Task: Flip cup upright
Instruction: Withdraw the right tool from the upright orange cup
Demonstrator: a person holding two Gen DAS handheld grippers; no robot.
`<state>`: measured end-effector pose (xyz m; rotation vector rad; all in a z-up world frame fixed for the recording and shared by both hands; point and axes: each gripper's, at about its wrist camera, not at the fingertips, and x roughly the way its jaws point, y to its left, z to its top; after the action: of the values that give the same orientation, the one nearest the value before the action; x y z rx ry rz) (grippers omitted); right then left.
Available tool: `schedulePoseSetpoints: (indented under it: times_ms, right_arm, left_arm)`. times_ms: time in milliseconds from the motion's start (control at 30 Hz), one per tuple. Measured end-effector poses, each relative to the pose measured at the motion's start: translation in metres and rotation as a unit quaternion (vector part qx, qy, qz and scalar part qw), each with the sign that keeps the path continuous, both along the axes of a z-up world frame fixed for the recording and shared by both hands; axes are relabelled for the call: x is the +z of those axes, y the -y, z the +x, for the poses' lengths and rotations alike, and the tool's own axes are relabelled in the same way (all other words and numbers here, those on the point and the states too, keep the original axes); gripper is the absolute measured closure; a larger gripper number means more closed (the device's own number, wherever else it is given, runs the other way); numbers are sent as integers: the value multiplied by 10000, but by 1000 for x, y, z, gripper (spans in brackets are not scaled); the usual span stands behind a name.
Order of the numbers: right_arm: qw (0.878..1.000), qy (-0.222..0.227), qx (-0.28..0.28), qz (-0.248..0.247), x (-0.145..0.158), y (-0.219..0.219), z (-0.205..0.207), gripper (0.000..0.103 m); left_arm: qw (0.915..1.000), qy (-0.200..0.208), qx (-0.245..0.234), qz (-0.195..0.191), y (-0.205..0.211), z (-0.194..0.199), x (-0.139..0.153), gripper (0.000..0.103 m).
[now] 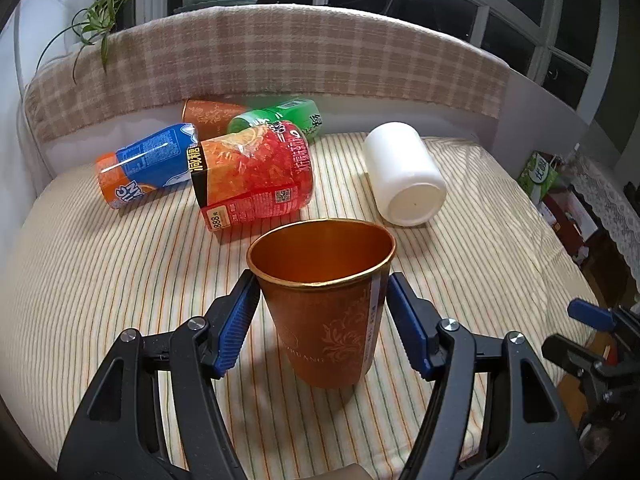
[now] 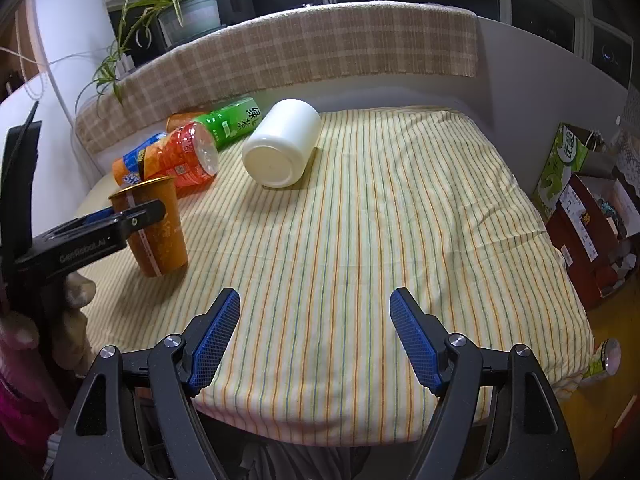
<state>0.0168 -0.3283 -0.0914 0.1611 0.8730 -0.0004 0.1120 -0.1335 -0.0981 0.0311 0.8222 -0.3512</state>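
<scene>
The orange cup (image 1: 324,304) stood upright near the striped bed's (image 2: 400,240) near left corner, between my left gripper's (image 1: 322,320) parted, barely clearing fingers. My right gripper (image 2: 314,336) gaped empty. Brushing a pad while withdrawing could topple it on soft bedding.

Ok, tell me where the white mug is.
The white mug lies on its side mid-cloth, base toward the cameras, just right of the green bottle; in the left wrist view it lies beyond the upright orange cup.
</scene>
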Motion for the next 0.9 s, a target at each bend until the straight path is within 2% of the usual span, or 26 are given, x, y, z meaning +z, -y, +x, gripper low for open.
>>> schedulePoseSetpoints:
  times_ms: [900]
  right_arm:
    - [9999, 21, 125, -45, 2, -12, -1, 26]
  left_arm:
    - [9991, -185, -388, -21, -10, -34, -9, 36]
